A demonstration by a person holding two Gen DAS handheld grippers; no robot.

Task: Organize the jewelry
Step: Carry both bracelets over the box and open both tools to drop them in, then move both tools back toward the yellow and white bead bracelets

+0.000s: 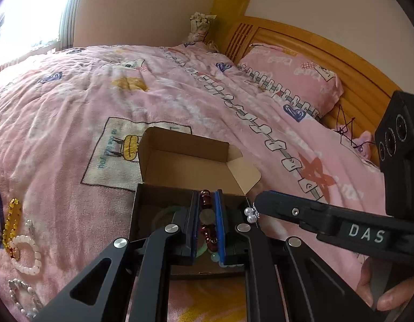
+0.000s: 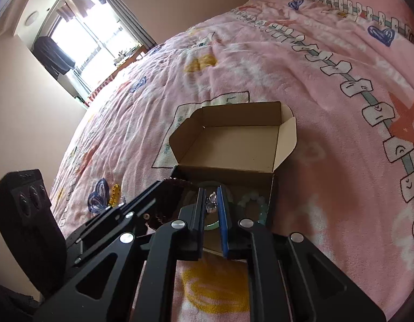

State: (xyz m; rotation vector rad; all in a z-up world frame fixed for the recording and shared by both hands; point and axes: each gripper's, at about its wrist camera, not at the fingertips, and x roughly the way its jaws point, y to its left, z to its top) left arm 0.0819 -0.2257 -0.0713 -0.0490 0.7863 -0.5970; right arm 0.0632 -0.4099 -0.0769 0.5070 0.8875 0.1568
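Left tool (image 1: 207,209) clamped on dark-red bead bracelet (image 1: 206,201), right tool (image 2: 212,204) seemingly pinching pearl piece (image 1: 250,214).

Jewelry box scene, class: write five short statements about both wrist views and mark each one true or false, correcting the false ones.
1. The left gripper is shut on a dark red bracelet. True.
2. The box has its lid closed. False: the lid is folded open.
3. The right gripper holds a pearl piece over the box. True.
4. The box is empty. False: a green bracelet lies inside.
5. The white bracelet is in the box. False: it lies on the blanket beside the yellow bracelet.
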